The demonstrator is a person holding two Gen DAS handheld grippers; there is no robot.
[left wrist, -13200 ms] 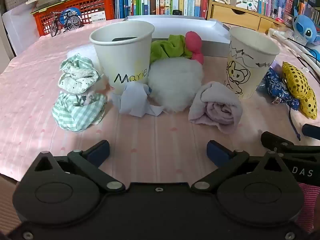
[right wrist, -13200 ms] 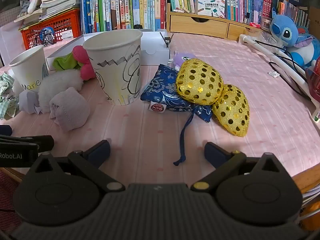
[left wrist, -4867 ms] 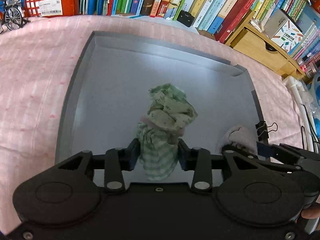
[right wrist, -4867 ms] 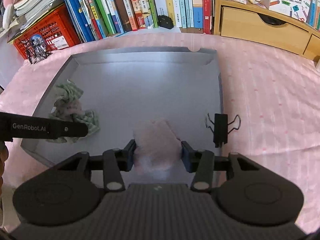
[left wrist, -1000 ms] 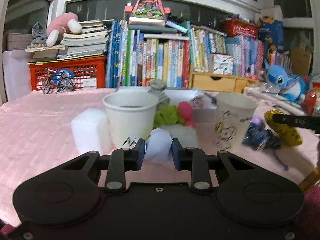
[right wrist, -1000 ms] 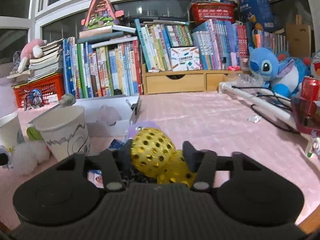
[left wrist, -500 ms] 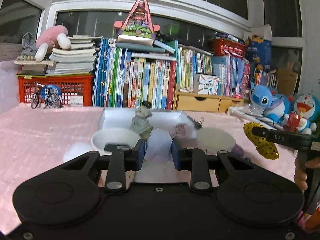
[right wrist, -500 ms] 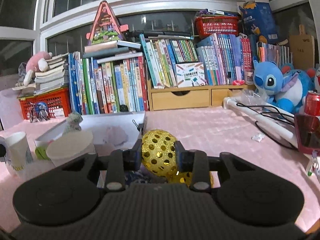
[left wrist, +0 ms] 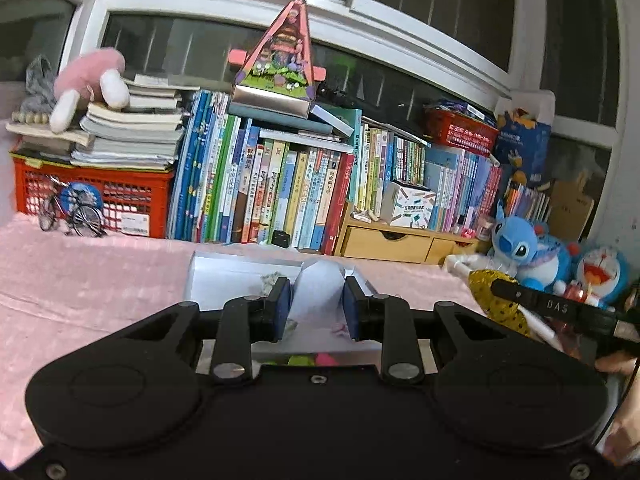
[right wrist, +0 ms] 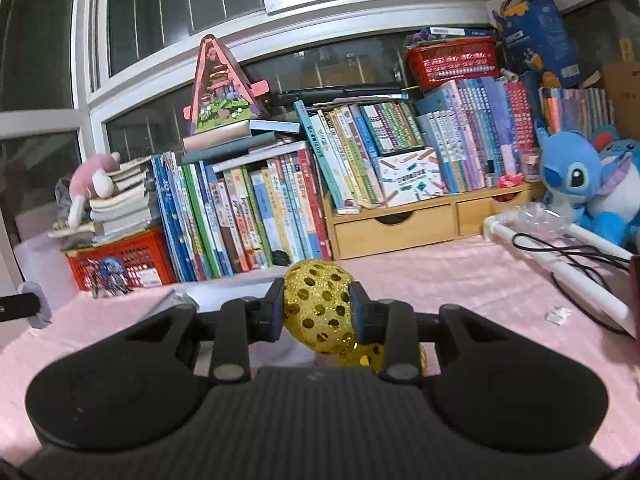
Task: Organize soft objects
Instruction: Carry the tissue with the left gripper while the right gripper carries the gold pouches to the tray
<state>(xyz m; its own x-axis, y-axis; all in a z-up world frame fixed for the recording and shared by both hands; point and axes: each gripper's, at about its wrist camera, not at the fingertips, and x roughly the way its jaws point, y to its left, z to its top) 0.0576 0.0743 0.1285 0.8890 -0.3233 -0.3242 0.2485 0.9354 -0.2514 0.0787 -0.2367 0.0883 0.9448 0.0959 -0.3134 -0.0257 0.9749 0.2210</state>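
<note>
Your left gripper (left wrist: 317, 300) is clamped on a pale bluish-white soft bundle (left wrist: 319, 292); both blue pads (left wrist: 282, 307) press into its sides, and the bundle stands up between them, lifted clear of the pink tablecloth (left wrist: 92, 280); just beyond and below the fingertips lies the grey shallow box (left wrist: 236, 276), with a greenish cloth (left wrist: 269, 279) partly visible inside it at the left pad; under the fingers, close to the gripper body, bits of green and pink fabric (left wrist: 312, 359) peek out, too hidden to name.

Your right gripper (right wrist: 318, 308) is pinched on the gold sequinned pouch (right wrist: 320, 304); the pads squeeze its upper lobe from both sides, and a second gold lobe (right wrist: 366, 354) hangs below, beside the right finger; ahead of the tips, to the left, the box's near corner (right wrist: 180, 300) shows; from the left wrist view, this gripper (left wrist: 500, 286) sits off to the right with the gold pouch at its tip, and your hand (left wrist: 618, 364) holds it; the row of books (right wrist: 256, 208) stands behind both tools.
</note>
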